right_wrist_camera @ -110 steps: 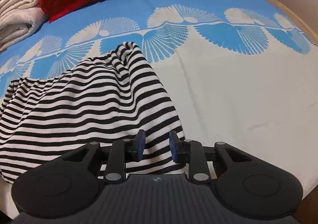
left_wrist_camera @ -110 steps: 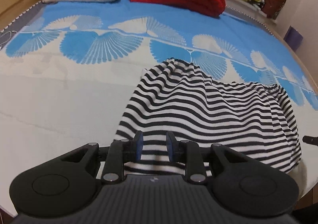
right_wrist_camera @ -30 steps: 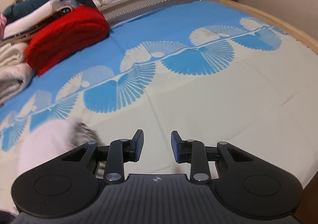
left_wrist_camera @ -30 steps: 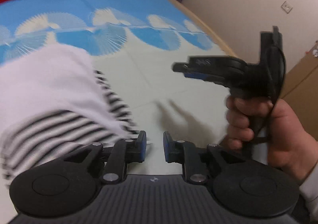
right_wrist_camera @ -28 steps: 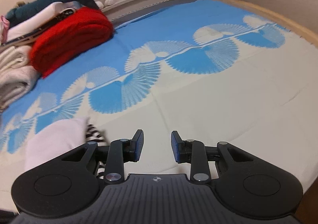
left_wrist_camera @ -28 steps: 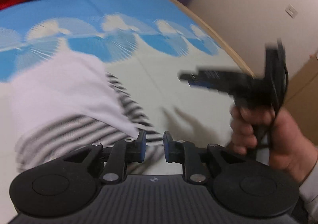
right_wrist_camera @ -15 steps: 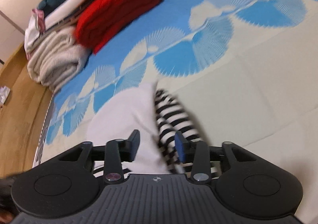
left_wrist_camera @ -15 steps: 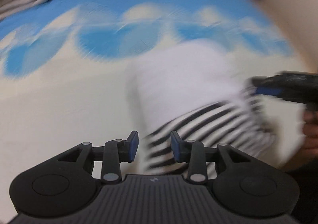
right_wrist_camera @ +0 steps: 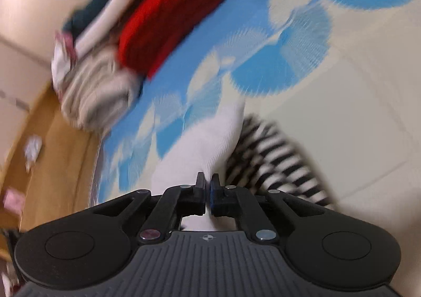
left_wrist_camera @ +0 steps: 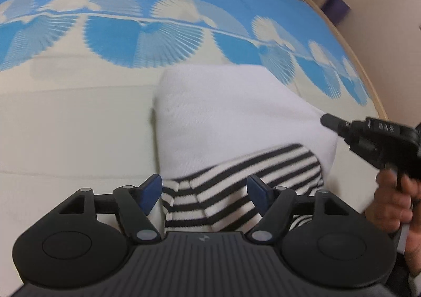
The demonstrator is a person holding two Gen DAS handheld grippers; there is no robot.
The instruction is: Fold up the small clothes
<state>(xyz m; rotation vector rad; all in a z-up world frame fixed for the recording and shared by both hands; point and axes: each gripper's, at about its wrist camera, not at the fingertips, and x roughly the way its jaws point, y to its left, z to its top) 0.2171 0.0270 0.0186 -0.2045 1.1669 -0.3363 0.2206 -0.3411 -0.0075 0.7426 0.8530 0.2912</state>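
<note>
While left gripper (left_wrist_camera: 204, 193) just opened wide astride striped garment (left_wrist_camera: 236, 139), pads clear, right gripper (right_wrist_camera: 207, 189) just clamped its white right-hand edge.

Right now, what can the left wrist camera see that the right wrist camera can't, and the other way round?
Only the left wrist view shows the person's hand holding the right gripper from the side, and the left gripper standing open over the striped garment; its jaws have just been opening. Only the right wrist view shows the pile of folded laundry and the wooden floor, and the right gripper shut on the garment's white part. Both show the garment, the blue fan-patterned bedspread and the red knit.
</note>
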